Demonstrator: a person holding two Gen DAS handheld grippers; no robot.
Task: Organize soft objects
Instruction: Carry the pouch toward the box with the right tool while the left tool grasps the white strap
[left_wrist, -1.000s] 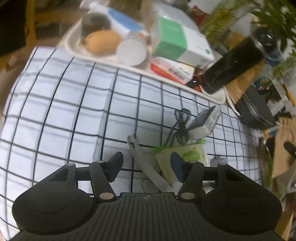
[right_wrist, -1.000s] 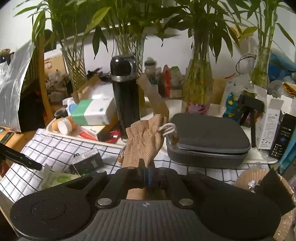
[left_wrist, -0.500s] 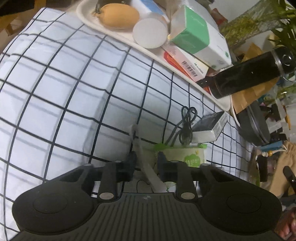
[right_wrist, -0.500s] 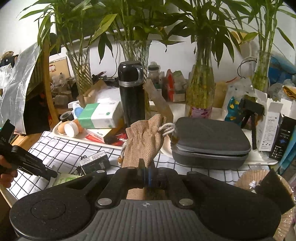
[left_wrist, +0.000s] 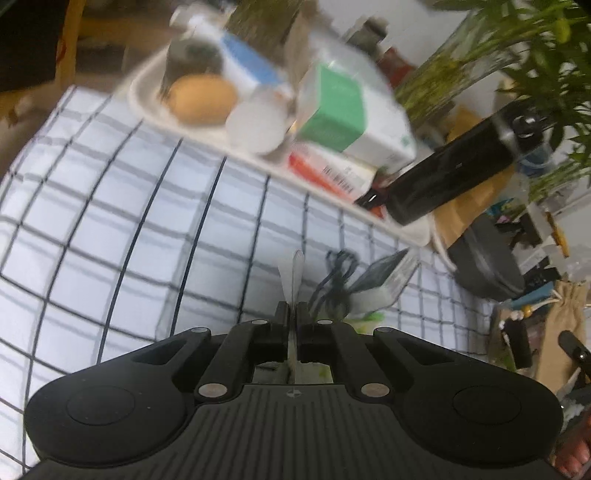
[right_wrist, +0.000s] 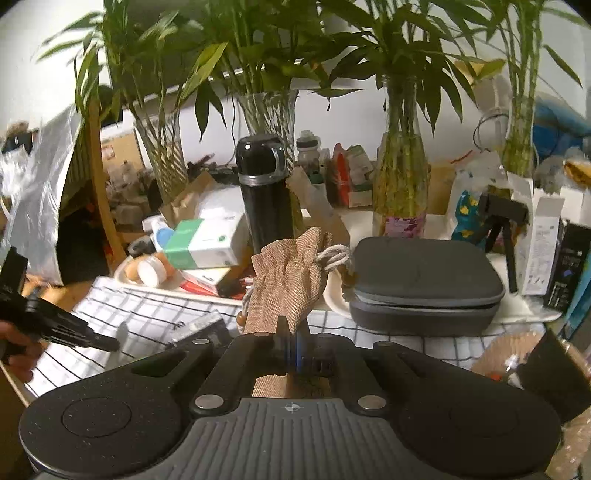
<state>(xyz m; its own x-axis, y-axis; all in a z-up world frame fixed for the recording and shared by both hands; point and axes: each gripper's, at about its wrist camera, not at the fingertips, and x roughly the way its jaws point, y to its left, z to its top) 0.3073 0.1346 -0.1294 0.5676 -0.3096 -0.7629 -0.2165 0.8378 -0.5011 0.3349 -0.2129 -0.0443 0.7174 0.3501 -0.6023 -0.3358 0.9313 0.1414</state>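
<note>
My left gripper (left_wrist: 291, 314) is shut on the sealed edge of a white and green wipes packet (left_wrist: 293, 269), which sticks up between the jaws above the checked tablecloth (left_wrist: 110, 206). The packet's green part (left_wrist: 369, 317) shows just right of the fingers. My right gripper (right_wrist: 291, 339) is shut on a tan burlap drawstring pouch (right_wrist: 288, 280) and holds it upright above the table. In the right wrist view the left gripper (right_wrist: 107, 341) holds the white packet (right_wrist: 120, 341) at the far left. The pouch also shows in the left wrist view (left_wrist: 565, 325).
A white tray (left_wrist: 147, 99) at the back holds a green-white box (left_wrist: 343, 110), jars and a black flask (left_wrist: 450, 177). A small grey box (left_wrist: 384, 273) with a black cable (left_wrist: 332, 280) lies near the packet. A grey zip case (right_wrist: 424, 280) and plant vases (right_wrist: 402, 199) stand behind.
My left gripper closed on the packet's edge and lifted it off the cloth. The right gripper keeps holding the pouch, raised slightly.
</note>
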